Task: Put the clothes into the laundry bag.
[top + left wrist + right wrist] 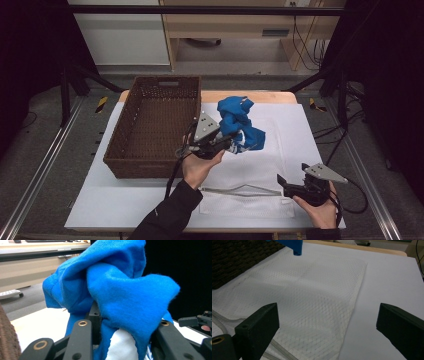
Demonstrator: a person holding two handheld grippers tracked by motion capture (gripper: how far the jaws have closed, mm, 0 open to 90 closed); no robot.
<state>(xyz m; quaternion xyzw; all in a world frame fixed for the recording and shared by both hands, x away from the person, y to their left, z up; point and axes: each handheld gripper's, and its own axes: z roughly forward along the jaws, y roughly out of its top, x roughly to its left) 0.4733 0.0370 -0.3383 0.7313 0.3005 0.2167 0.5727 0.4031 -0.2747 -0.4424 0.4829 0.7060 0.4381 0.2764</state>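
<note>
White sheet-covered table (100, 200) noted under dark framing, with pale cabinets and trailing cables behind. Brown woven rectangular basket (150, 127) standing on the left half, interior bare as far as seen.

Crumpled bright blue knit garment (239, 122) held clear of the surface, just right of the basket's near right corner. Left gripper (227, 142) clamped on the garment's lower part; in the left gripper view, blue cloth (120, 297) pinched between the jaws and draped over both. Bulk of the garment bunched above and beyond the jaws, a tail hanging below; no clear long axis in that state.

White mesh laundry bag (240, 195) lying flat on the sheet near the front edge, long side roughly across the table, drawstring or zip edge apparently along its upper border, though too fine to confirm. Right gripper (282, 182) resting at the bag's right end, jaws spread wide and holding nothing; in the right gripper view, mesh (312, 297) directly ahead and to the left of the jaws.

Deciding relation: garment above and behind the bag, basket immediately to its left. Left hand nearer both garment and basket; right hand nearer the bag. Judged next requirement: either a short leftward carry into the basket, or a bag mouth opened by the right.
</note>
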